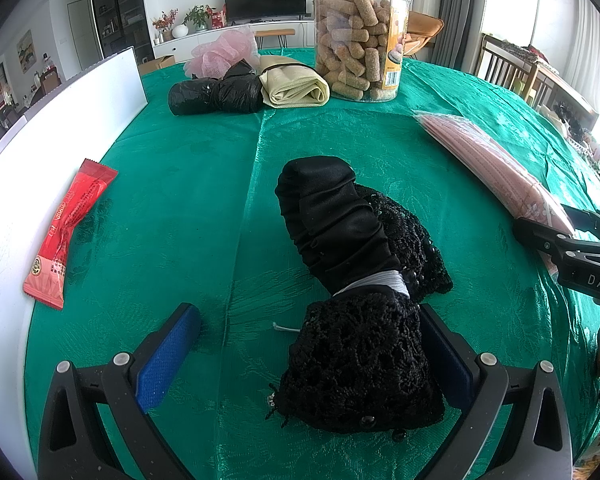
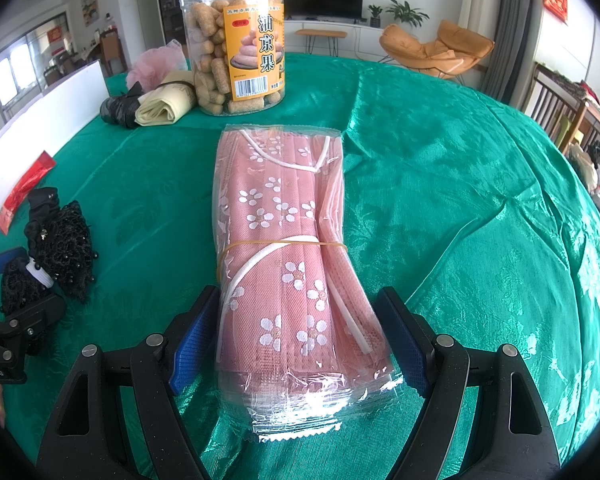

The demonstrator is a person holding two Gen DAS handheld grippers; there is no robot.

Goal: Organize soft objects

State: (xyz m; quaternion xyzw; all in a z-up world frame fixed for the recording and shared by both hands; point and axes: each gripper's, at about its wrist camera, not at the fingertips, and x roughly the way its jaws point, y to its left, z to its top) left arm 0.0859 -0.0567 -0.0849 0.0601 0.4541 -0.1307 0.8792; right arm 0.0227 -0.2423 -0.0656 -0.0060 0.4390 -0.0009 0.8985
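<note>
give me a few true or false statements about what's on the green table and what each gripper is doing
1. The mask pack lies between the right gripper's open jaws. True.
2. The snack jar lies on its side. False: it stands upright.
3. The black lace piece touches only one pad of the left gripper. True: a gap shows at the other pad.
4. The red packet sits beside the jar. False: it lies near the white board, far from the jar.
5. A rubber band wraps the mask pack. True.
</note>
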